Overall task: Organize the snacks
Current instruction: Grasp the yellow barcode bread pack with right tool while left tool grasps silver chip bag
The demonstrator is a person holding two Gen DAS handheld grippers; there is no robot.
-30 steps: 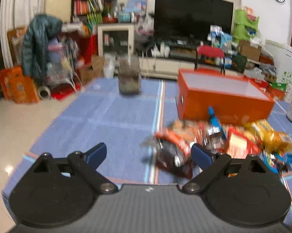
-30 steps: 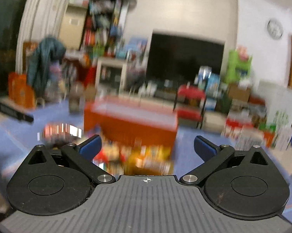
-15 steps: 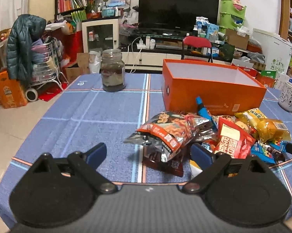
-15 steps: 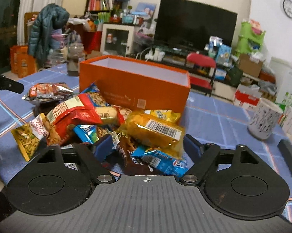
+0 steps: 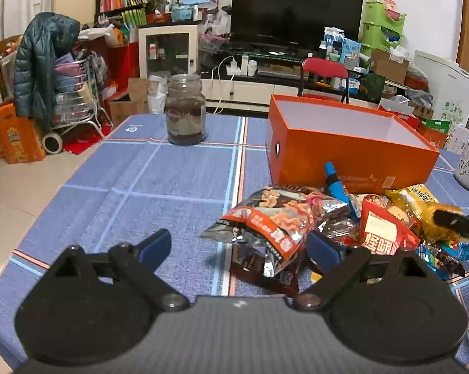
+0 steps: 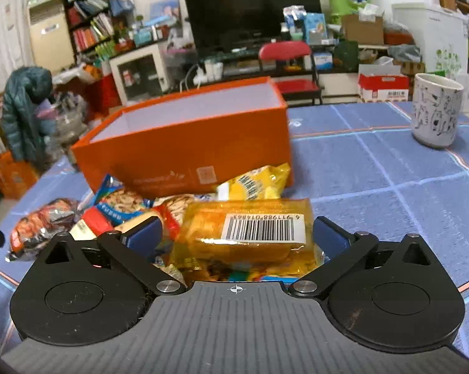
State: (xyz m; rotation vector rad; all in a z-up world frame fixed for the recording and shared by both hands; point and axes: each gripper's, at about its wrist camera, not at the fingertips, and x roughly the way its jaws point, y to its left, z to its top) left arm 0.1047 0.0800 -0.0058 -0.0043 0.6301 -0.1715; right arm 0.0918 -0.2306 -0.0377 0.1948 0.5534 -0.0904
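Note:
A pile of snack packets lies on the blue tablecloth in front of an open, empty orange box point(image 5: 352, 146), which also shows in the right wrist view point(image 6: 187, 143). My left gripper point(image 5: 239, 246) is open, with a red-and-silver foil packet point(image 5: 272, 221) lying between and just ahead of its fingers. My right gripper point(image 6: 236, 233) is open with its fingers on either side of a yellow packet with a barcode label point(image 6: 250, 237). A red packet point(image 5: 384, 233) and a blue packet point(image 6: 119, 202) lie in the pile.
A glass jar point(image 5: 185, 113) stands at the far left of the table. A white patterned cup point(image 6: 435, 113) stands at the right. A red chair point(image 6: 286, 62) and a cluttered TV stand are behind the table.
Both grippers have come down and closer to the snack pile. The right gripper has moved forward so the yellow barcode packet now sits between its fingers.

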